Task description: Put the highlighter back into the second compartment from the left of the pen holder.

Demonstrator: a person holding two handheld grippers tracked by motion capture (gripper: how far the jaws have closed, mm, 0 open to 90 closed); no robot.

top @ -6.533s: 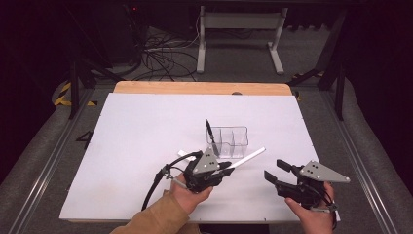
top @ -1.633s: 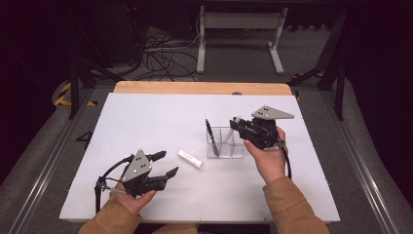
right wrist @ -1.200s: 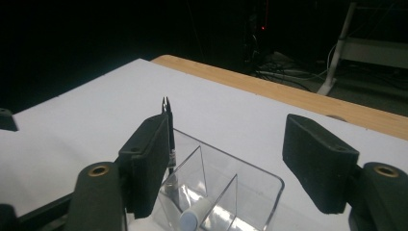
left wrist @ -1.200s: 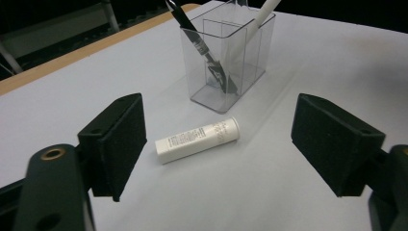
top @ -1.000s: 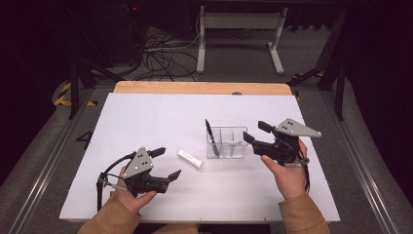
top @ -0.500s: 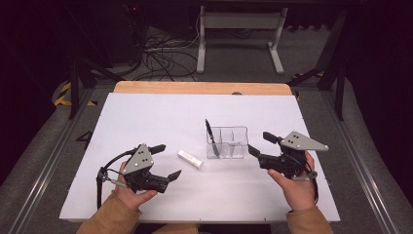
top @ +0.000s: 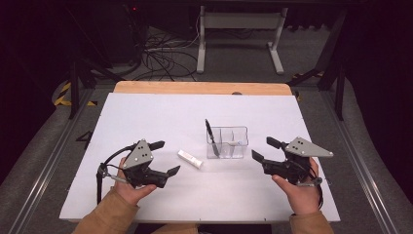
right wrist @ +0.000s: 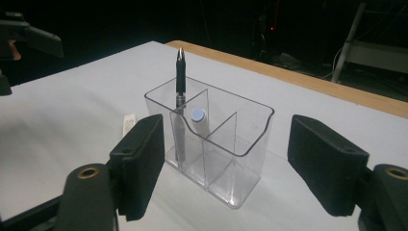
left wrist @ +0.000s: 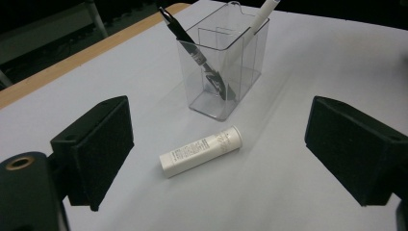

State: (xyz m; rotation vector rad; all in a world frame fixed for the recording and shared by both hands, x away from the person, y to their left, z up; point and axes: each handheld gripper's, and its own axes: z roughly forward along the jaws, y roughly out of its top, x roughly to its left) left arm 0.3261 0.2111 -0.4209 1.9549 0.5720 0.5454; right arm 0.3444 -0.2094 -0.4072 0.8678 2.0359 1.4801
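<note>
white tube (left wrist: pixel 201 150) lies on its side on the counter (top: pixel 146 117), just beside the clear organizer (top: pixel 227 142) on the person's left, touching nothing. in the left gripper view it sits between our left claw's (top: pixel 162 157) jaws but farther out, not yet enclosed; jaws stand wide and empty. right claw (top: pixel 263 150) also wide, empty, facing the organizer from its right side and apart from it.

organizer holds a black pen (right wrist: pixel 180 72) leaning in the end compartment and a white pen (right wrist: pixel 197 117) in the middle one; the third compartment looks empty.

we judge the step in hand to be the approach to the tube, nothing gripped yet. next move calls for advancing the left claw until the tube lies squarely between the pads, jaws across its short axis, then closing gently, since a round tube may roll away. after that, a lift and tilt upright over the free compartment.
</note>
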